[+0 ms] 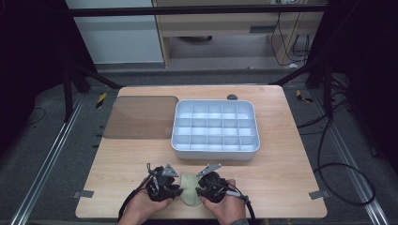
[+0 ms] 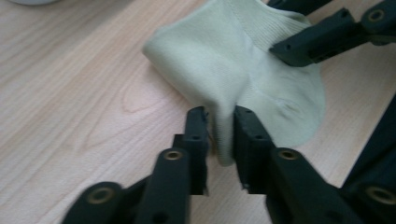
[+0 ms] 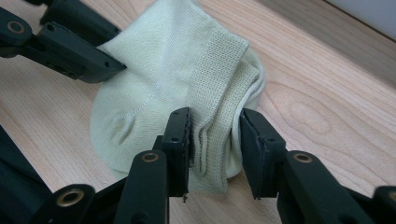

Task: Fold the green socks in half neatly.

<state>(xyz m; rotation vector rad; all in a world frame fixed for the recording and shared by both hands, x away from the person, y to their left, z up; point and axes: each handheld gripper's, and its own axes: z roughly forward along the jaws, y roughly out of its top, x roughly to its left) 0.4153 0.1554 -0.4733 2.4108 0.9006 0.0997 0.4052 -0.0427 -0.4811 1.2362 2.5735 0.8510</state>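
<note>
Pale green sock (image 1: pixel 190 193) lies on the wooden table (image 1: pixel 281 187) near its front edge, between the two grippers, folded or bunched (exact fold hard to read). In the high view most of it is covered by the gripper bodies; a small patch shows between them.

Left gripper (image 2: pixel 219 133): a raised fold of the sock sits between its jaws. The pads stand close on either side, but a sliver of gap shows beside the left pad, so a firm pinch cannot be confirmed; the fold's lower end hangs between the jaws. In the high view the left gripper (image 1: pixel 170 188) meets the sock's left edge.

Right gripper (image 3: pixel 214 133): the ribbed cuff end of the sock is bunched between its jaws. The left pad touches the fabric; the right pad stands just clear of the cuff edge, so not clamped. In the high view the right gripper (image 1: pixel 202 190) is at the sock's right edge.

Each gripper view also catches the other gripper's jaw tip resting against the sock's far side, cut off by the frame.

White compartment tray (image 1: pixel 256 140) sits behind, well apart from the sock; cells look bare, though small contents would be hard to spot. Brown translucent lid (image 1: pixel 141 117) lies flat left of the tray. Small dark object (image 1: pixel 232 97) at the table's far edge, unidentifiable.
</note>
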